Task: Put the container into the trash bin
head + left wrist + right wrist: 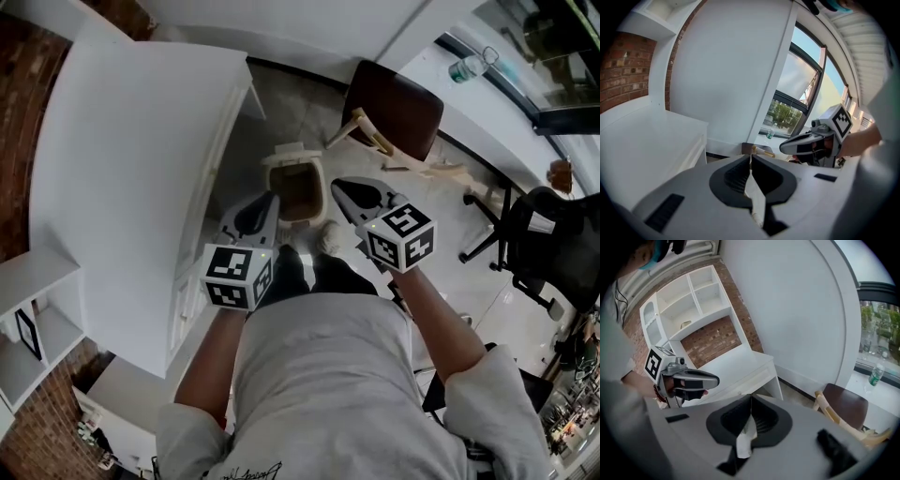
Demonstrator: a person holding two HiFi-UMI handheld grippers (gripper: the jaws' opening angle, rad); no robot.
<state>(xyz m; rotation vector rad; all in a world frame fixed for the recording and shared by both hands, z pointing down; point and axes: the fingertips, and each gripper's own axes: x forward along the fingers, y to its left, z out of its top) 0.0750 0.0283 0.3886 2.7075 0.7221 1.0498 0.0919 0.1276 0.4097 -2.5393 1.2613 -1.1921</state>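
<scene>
Both pairs of jaws are closed tip to tip on nothing: the left gripper (751, 158) and the right gripper (751, 397) each show their dark pads meeting in their own views. In the head view the trash bin (321, 189) stands on the floor beyond the two raised grippers, between the white desk (131, 187) and a wooden chair (398, 112). Its oblong mouth runs lengthwise away from the person, and its lid (291, 153) is tipped open at the far end. Brown fills the bin's inside; whether that is the container cannot be made out. Only the head view shows the bin. The gripper views look out above it: the left one to a window and a water bottle (769, 133), the right one to white wall shelves (689, 301) against brick.
</scene>
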